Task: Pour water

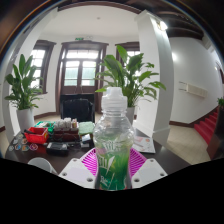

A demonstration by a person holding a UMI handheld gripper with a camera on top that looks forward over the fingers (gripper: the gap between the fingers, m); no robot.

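Observation:
A clear plastic bottle (pixel 113 135) with a green label and a white cap stands upright between my fingers, held above the table. My gripper (pixel 112 162) is shut on the bottle, its pink pads (pixel 91 161) pressing on the label at both sides. The bottle's bottom is hidden below the fingers.
A dark table (pixel 60 152) lies ahead to the left with a red box (pixel 36 134), dark packets (pixel 64 129) and small items. Large potted plants (pixel 22 88) stand left and centre (pixel 133 72). A white column (pixel 154 80) and dark doors (pixel 80 75) are beyond.

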